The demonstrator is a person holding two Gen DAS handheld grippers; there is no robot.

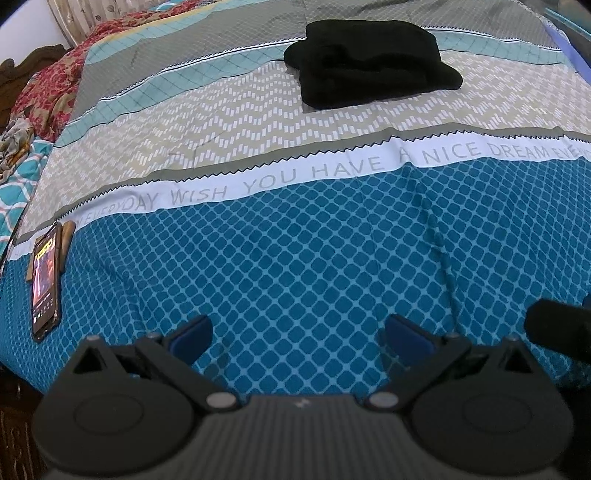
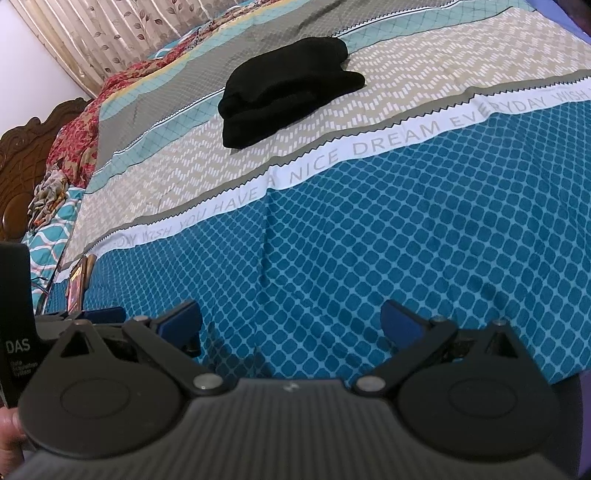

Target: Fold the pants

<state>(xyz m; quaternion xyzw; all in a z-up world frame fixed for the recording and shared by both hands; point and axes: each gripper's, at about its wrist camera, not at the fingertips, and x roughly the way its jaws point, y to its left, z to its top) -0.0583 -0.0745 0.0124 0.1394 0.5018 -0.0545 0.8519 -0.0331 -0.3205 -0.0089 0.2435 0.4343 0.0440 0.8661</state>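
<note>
The black pants (image 1: 373, 64) are seen lying in a compact, bunched bundle far out on the bedspread (image 1: 295, 258), on its beige zigzag band, just past the white strip printed with "WISH YOU HAVE A NICE DREAM". From the right wrist view the same bundle (image 2: 288, 92) is found far and slightly to the left, well apart from both grippers.

The left gripper (image 1: 299, 332) is held low over the near blue diamond-patterned part of the bedspread, its blue-padded fingers (image 1: 192, 332) spread wide with nothing between them. The right gripper (image 2: 290, 325) is likewise held with its jaws parted and empty — only the blue fabric is seen in the gap.

A phone (image 1: 46, 284) with a lit screen is laid at the near left edge of the bed. Farther left, a red floral blanket (image 1: 55, 85) is heaped, and a carved wooden headboard (image 2: 26, 147) is seen beyond it — a leaf-print curtain (image 2: 118, 33) is hung behind.
</note>
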